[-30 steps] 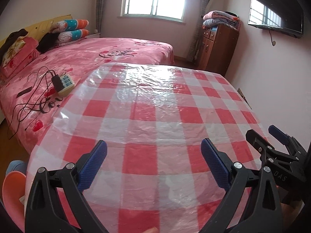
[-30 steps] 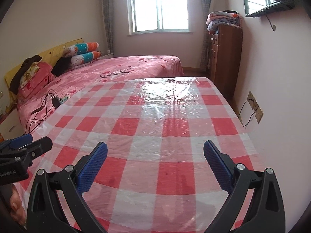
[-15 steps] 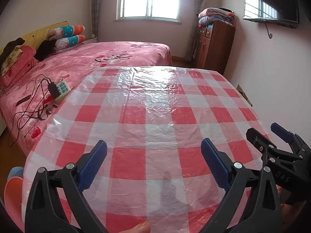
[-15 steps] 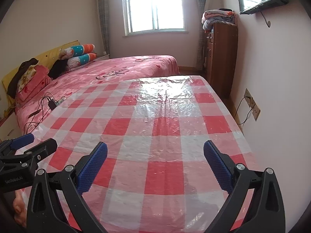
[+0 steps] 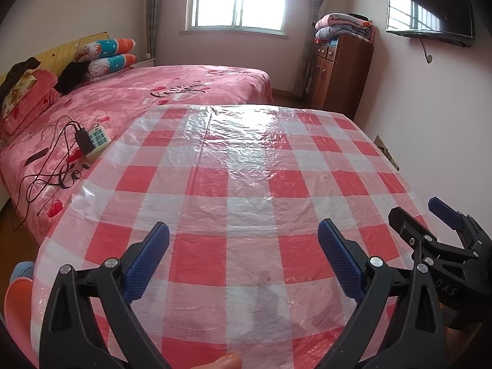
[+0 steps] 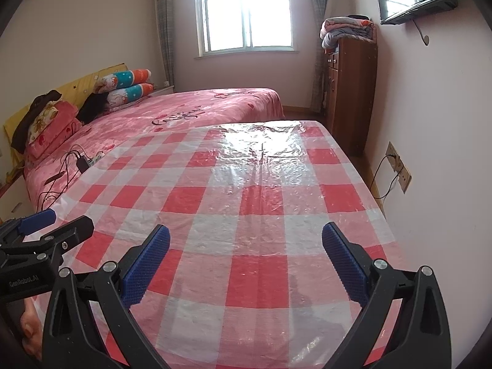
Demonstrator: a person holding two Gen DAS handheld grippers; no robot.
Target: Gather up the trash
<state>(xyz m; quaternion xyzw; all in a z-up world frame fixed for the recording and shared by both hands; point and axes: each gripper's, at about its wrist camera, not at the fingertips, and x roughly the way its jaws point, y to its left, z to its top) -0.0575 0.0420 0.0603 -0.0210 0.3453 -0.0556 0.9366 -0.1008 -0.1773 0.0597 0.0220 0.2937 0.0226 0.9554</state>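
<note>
Your left hand-held gripper (image 5: pixel 243 240) sits low over the near end of the surface (image 5: pixel 246 166), its 2 blue pads spread wide with nothing between them. Your right hand-held gripper (image 6: pixel 246 243) matches it, jaws wide apart and holding nothing, poised over the same red-and-white checked plastic cloth. From the left wrist view you catch the right tool at the right edge of the frame, just beside yours; from the right wrist view the left one shows at the left edge, with a bit of your hand (image 6: pixel 29 316) under it. As for the trash you are after, no piece of it shows on the cloth in either view: only glossy, crinkled plastic with window glare running down the middle. Beyond the far edge of the surface lies the bed (image 5: pixel 172 98) in pink covers with a heart-and-script print. On the bed, left of the surface, a power strip (image 5: pixel 97 136) rests with a black plug in it and dark cables (image 5: pixel 46 172) trailing loosely over the cover. Rolled, striped pillows (image 5: pixel 110 53) are stacked at the yellow headboard. A wooden cabinet (image 6: pixel 353 89) stands against the right wall with folded blankets (image 6: pixel 347 32) piled on top, and a television (image 5: pixel 430 9) hangs on the wall above. A wall socket (image 6: pixel 399 169) with a cord plugged in sits low on that wall, near the surface's right edge.
</note>
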